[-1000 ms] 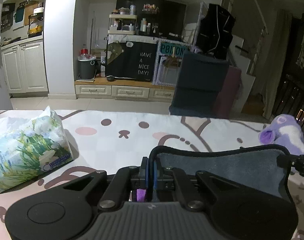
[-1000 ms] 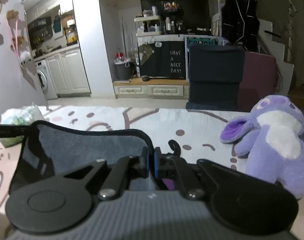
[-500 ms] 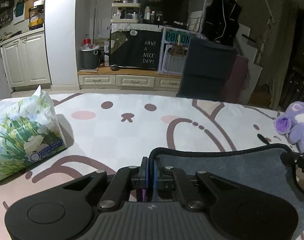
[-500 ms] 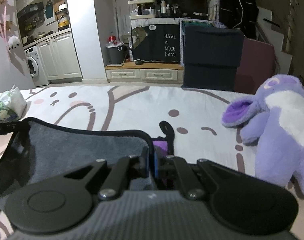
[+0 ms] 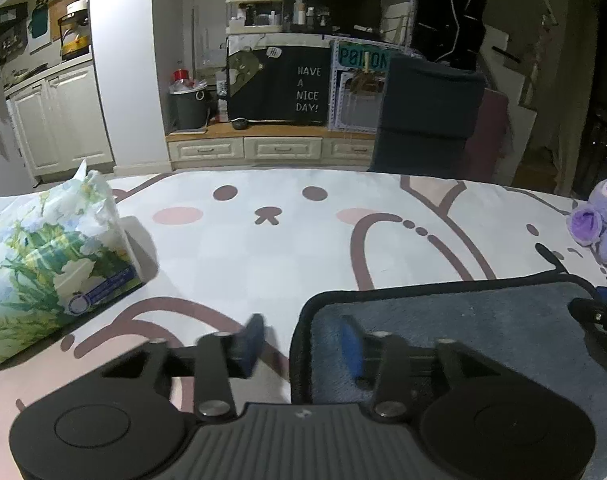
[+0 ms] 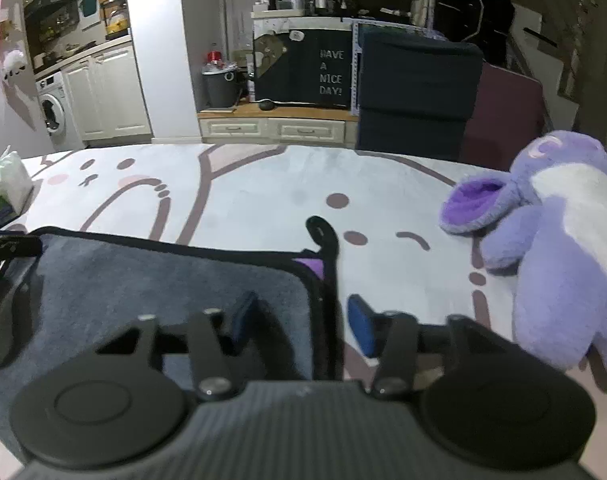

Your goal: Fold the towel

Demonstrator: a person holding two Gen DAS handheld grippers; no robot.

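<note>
Two grippers are standing spread wide over the near corners of the grey towel (image 5: 463, 312), which is lying flat on the cartoon-printed counter (image 5: 303, 240) with its black-bound far edge running straight across in front of me. I am judging that one fold is laid and that I am letting go of it, so the job now is releasing cleanly without dragging the cloth. My left gripper (image 5: 299, 338) is straddling the towel's left edge, one finger out over the bare print and the other over the pile, nothing clamped between them; my right gripper (image 6: 301, 324) is doing the same at the right edge, where a purple underside and a black hanging loop (image 6: 323, 232) are peeking out past the corner. I am thinking the best way is lifting both straight up and back together, fingers wide, so that neither blue pad (image 6: 361, 330) is catching the binding and peeling the top layer open. I am watching that right corner especially, since it is looking slightly short of the layer beneath. The purple plush toy (image 6: 551, 264) is sitting near the right side and the tissue pack (image 5: 47, 260) well off to the left; I am judging both clear of the next fold, though the toy is the closer risk.
</note>
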